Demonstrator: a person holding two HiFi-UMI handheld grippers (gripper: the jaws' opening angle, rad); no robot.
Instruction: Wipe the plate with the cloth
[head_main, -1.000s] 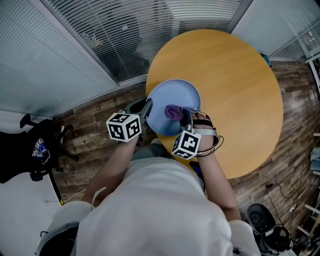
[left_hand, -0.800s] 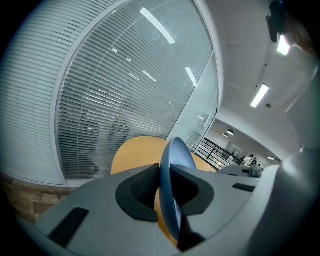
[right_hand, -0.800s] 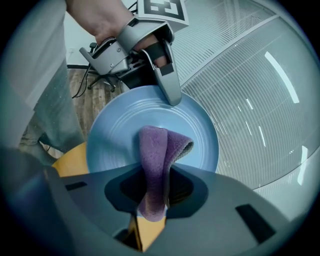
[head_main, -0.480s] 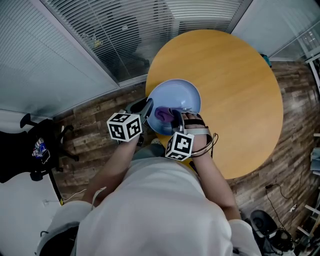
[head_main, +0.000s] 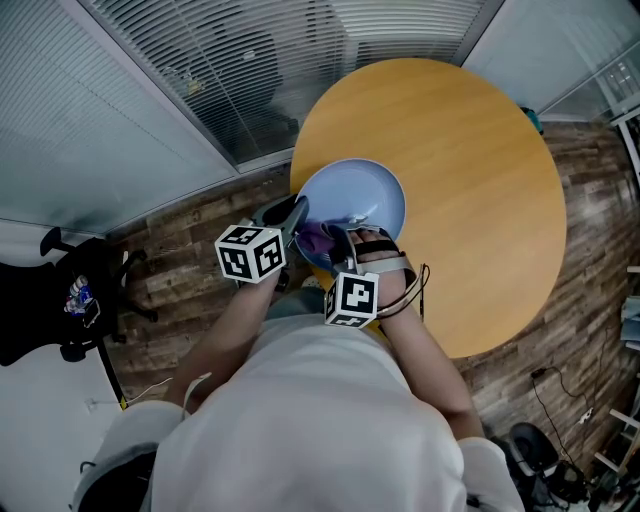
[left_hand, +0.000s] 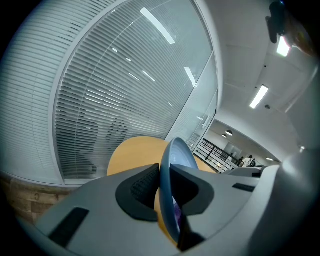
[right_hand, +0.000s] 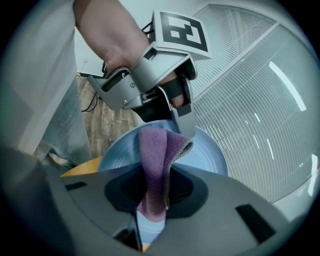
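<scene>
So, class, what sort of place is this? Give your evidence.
Probably an office meeting room: glass partition walls with slatted blinds, a round light-wood table, long ceiling strip lights.

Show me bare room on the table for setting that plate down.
The round wooden table is bare from the pale blue plate out to its far and right edges. It is crowded only near-left, where the left tongs clamp the plate's rim and the right tongs hold the purple cloth.
</scene>
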